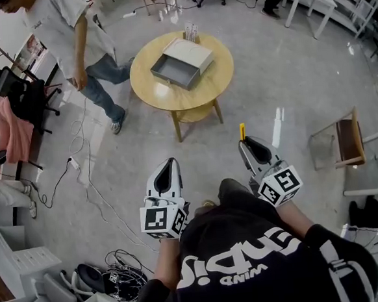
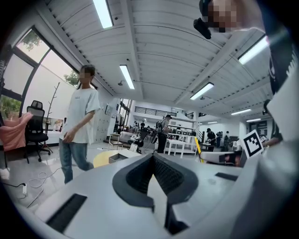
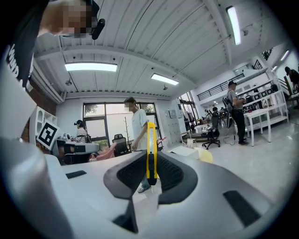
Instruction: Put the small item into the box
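Round counter [image 1: 195,100] ahead carries the grey box [image 1: 173,71]; my right tongs [image 1: 247,142] clamp a yellow utility knife [image 3: 151,149], left tongs [image 1: 171,163] closed, empty. Next: approach, lower in.

Both grippers are up in front of the chest, side by side and well apart, noses pointing forward and away from the body. The left gripper [image 1: 171,161] sits lower and closer in, its marker cube [image 1: 163,221] just ahead of the bare left forearm [image 1: 164,263]. Its own view shows the jaws brought together at the tips with nothing between them. The right gripper [image 1: 243,141] is held a touch further out and angled slightly inward, with its marker cube [image 1: 280,185] turned to the outside. Its jaws are clamped on a slim yellow utility knife [image 3: 151,154], which stands upright and pokes out past the tips. Black short sleeves cover both upper arms.
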`<state>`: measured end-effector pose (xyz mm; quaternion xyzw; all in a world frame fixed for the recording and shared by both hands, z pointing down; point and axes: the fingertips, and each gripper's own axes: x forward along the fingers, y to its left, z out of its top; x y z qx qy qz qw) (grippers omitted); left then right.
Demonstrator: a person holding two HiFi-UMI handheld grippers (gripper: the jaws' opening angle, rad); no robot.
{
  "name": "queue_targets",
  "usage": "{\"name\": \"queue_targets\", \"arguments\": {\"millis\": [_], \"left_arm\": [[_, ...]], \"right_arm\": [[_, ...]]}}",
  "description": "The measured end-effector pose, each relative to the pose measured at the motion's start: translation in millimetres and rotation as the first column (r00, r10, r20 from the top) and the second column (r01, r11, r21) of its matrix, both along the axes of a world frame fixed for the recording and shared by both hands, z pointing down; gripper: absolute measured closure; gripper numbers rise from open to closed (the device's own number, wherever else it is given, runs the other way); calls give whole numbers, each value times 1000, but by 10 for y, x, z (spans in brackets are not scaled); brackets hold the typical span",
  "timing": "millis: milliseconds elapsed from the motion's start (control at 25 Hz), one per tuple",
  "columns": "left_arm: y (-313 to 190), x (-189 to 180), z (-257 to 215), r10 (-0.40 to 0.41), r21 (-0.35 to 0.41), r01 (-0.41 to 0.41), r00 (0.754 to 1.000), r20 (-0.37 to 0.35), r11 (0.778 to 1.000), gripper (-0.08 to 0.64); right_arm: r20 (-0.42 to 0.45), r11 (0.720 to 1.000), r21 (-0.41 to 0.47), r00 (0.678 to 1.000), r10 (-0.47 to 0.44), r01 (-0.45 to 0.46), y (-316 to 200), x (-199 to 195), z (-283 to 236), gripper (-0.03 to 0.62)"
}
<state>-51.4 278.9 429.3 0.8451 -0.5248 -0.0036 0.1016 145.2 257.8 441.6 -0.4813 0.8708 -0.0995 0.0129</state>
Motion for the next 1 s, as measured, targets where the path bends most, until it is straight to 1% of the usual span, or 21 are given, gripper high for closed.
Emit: {"name": "queue_targets", "arguments": {"millis": [200,440,720,1000], "left_arm": [[-71,-101,3,18,-3,-18,1000,1,1000,551],[-316,-177,61,30,1,-30,1000,-4,1000,551],[-787,-201,81,26,13,-26,1000,-4,1000,551],[-1385,-216,82,5,28,-5,1000,-5,1000,551]], "right_arm": [[17,1000,0,1000,6,-6,-47,-126,-13,532],[19,1000,-2,1000,18,-18,-240,-176,63,532],[11,1000,3,1000,6,-6,-693,-214,100,532],[4,1000,7,1000,-27,27,-1312,-277,126,532]]}}
